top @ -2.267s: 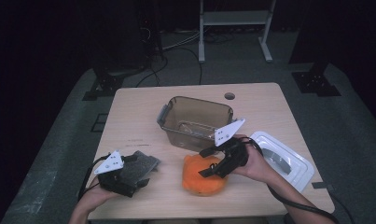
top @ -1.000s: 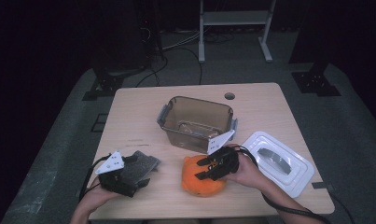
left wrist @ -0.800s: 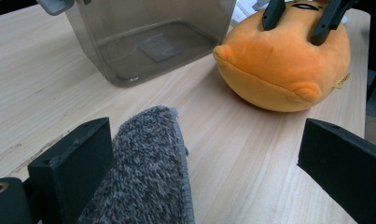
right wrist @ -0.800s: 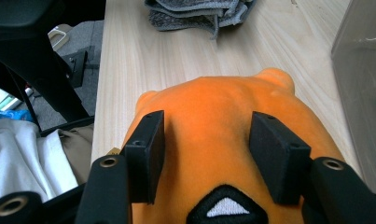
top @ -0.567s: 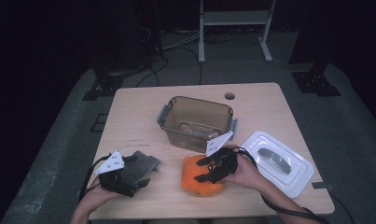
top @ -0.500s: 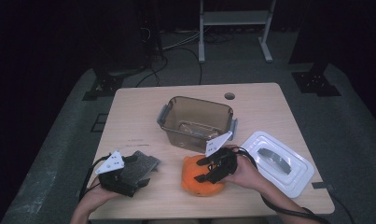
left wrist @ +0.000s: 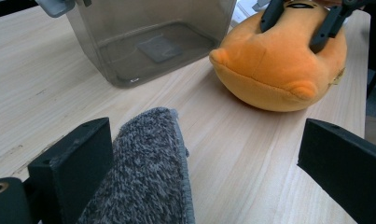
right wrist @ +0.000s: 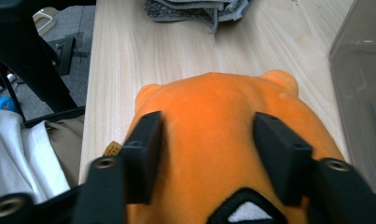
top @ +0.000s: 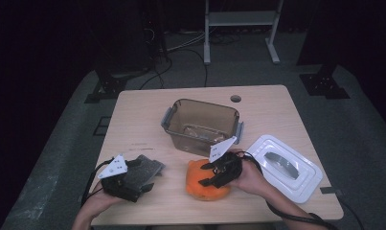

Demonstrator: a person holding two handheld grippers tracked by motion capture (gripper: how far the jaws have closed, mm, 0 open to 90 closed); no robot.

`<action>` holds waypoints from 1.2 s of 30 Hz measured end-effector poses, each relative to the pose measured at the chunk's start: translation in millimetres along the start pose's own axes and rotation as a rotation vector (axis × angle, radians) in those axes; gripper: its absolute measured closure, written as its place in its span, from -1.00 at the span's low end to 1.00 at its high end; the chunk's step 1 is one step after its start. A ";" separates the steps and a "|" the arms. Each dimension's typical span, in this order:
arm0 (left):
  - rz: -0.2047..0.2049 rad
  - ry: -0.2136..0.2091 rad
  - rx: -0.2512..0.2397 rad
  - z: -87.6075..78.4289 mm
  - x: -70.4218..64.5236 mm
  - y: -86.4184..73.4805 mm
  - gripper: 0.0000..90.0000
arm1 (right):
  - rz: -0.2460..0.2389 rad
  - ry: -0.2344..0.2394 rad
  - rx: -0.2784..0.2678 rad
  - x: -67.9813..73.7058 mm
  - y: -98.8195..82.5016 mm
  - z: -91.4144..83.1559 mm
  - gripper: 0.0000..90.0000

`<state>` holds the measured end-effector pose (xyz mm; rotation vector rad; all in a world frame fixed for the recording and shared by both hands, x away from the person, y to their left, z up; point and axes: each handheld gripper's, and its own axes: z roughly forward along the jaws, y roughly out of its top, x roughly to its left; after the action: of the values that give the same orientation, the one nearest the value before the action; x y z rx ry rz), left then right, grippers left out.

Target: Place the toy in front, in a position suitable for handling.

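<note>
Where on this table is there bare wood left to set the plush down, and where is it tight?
Free: the left strip between the bin and the table edge, and the far right corner behind the lid. Tight: the near edge, where cloth, plush and lid sit in a row with both grippers.

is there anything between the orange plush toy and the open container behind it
Nothing visible. A bare strip of table separates the orange plush toy from the open container. The right gripper has just been closing, its jaws pressing the toy's top. The white lid lies off to the side.
</note>
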<state>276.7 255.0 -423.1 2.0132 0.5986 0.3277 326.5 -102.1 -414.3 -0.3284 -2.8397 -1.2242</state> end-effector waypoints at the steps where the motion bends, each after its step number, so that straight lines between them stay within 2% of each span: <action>1: -0.002 0.000 0.000 0.1 0.2 -0.1 -0.94 | 0.003 0.002 -0.003 -0.1 0.2 -0.3 0.13; 9: -0.006 0.006 -0.003 -1.0 1.0 -0.1 -0.94 | 0.032 0.032 -0.001 -0.3 5.8 -5.5 0.51; 13: -0.007 0.009 -0.003 -2.0 2.2 -0.9 -0.94 | 0.042 0.046 -0.006 -1.1 9.0 -8.3 0.57; 15: -0.010 0.009 -0.004 -2.2 2.5 -1.2 -0.94 | 0.053 0.070 -0.014 -1.2 10.3 -9.2 0.58; 19: -0.006 0.008 -0.004 -2.7 2.6 -1.1 -0.94 | 0.038 0.076 -0.003 2.3 13.7 -7.4 0.60; 22: -0.010 0.011 -0.009 -3.7 3.0 -1.7 -0.94 | 0.051 0.094 -0.029 2.5 17.6 -11.4 0.60; 27: -0.016 0.020 -0.016 -4.3 4.1 -2.9 -0.94 | 0.050 0.123 -0.094 6.8 32.2 -31.0 0.60; 36: -0.016 0.016 -0.018 -4.7 4.3 -3.2 -0.94 | 0.014 0.104 -0.144 11.2 64.2 -63.2 0.60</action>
<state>277.3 262.1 -423.6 1.9893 0.6199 0.3388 325.3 -102.9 -323.5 -0.2786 -2.6652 -1.4024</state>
